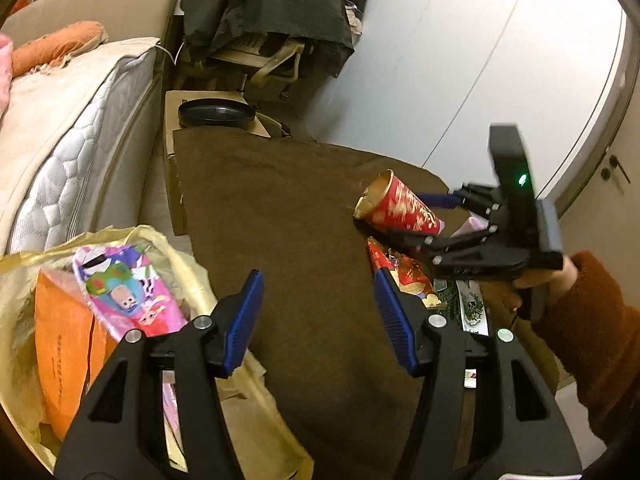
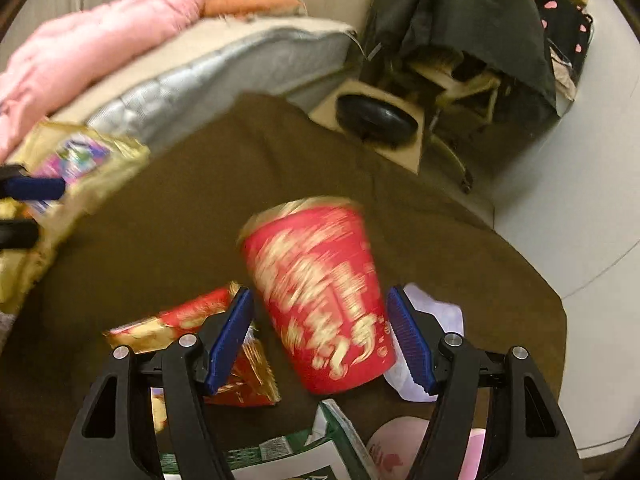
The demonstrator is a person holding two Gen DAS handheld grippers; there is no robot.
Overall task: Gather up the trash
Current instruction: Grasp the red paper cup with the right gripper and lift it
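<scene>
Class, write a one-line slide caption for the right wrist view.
Right gripper straddles a red paper cup lying on brown cloth.

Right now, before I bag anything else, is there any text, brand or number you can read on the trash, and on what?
None can be read.
Red cup: gold lettering, smeared by motion blur.
Red-gold wrapper: print too blurred.
Green-white carton: markings too small.
Orange packet in the yellow bag: faint line of print, too small.
Cartoon wrapper: pictures only, no legible words.

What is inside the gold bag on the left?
The gold bag holds a pink cartoon-printed wrapper and an orange packet. Anything beneath them is covered.
</scene>
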